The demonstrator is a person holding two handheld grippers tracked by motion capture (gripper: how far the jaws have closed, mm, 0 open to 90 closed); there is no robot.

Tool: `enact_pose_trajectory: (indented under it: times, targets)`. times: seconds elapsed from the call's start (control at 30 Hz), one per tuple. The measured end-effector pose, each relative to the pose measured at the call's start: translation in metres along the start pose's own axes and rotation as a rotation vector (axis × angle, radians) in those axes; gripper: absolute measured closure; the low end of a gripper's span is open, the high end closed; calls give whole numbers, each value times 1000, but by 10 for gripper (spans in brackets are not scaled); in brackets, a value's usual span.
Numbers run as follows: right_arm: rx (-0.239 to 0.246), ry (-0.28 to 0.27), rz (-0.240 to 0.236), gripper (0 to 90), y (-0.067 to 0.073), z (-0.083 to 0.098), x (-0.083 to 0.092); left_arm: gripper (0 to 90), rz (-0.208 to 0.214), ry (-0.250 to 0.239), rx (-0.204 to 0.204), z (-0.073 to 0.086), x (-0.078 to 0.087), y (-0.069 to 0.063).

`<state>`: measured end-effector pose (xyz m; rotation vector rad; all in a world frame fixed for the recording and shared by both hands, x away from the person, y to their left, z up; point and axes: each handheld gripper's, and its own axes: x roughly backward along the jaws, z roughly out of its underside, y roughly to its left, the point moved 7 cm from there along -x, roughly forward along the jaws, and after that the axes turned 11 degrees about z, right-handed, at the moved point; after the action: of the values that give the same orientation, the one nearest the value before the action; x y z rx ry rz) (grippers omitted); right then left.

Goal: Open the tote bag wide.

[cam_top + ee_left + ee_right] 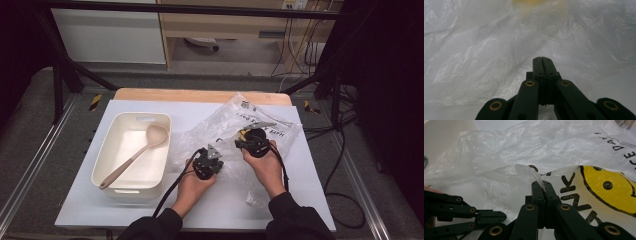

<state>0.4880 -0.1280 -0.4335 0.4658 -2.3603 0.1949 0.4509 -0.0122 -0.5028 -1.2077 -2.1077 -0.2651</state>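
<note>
A crumpled clear plastic bag (225, 122) with black print and a yellow smiley face (609, 195) lies on the white table cover, right of centre. My right gripper (541, 183) is shut on a raised fold of the bag's film just beside the smiley. In the high view the right gripper (242, 143) sits over the bag's middle. My left gripper (541, 58) is shut, its tips lying against the film. I cannot tell whether film is caught between them. It rests at the bag's near left edge (204, 153), close beside the right one, and appears as the left gripper (503, 216).
A white rectangular bin (107, 145) stands at the left of the table with a beige ladle (135, 155) lying inside it. The wooden table edge (200, 95) runs along the back. Black frame legs and cables stand beyond the table.
</note>
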Motion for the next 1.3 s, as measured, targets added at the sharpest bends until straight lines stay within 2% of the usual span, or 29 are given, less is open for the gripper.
enact_pose_trajectory:
  times: [0.33,0.47,0.97,1.3]
  targets:
    - [-7,-21,14,900,3,-25,-2,900,19,-1,-8,1,2,2]
    - [-10,-31,21,900,2,-34,1,900,12,-3,-16,2,1,1]
    - [-34,-86,47,900,-9,-64,22,900,18,1,-31,1,2,2]
    - [-44,-110,56,900,-15,-77,34,900,22,-1,-32,2,2,3]
